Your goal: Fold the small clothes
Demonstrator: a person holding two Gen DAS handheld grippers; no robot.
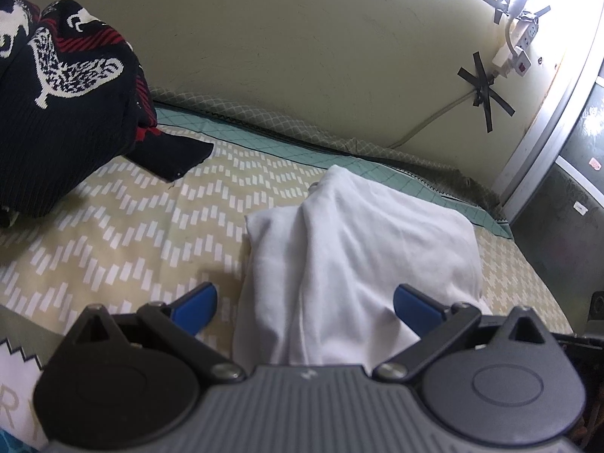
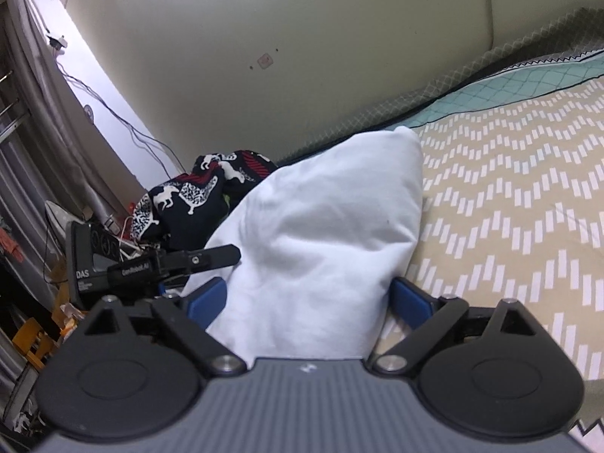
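A white garment [image 1: 362, 249] lies bunched and partly folded on the patterned bedspread [image 1: 124, 226]. In the left wrist view my left gripper [image 1: 305, 304] is open, its blue fingertips [image 1: 196, 305] wide apart on either side of the cloth's near end. In the right wrist view the same white garment [image 2: 321, 234] rises in a peak between the blue pads of my right gripper [image 2: 307, 302], which is also open around it. The left gripper's body [image 2: 151, 264] shows at the garment's left side.
A black garment with white animal figures and red stripes [image 1: 64, 87] lies heaped at the bed's far left, also seen in the right wrist view [image 2: 196, 196]. The wall [image 1: 321, 56] runs along the bed's far edge. Taped cables and a socket [image 1: 509, 60] hang on it.
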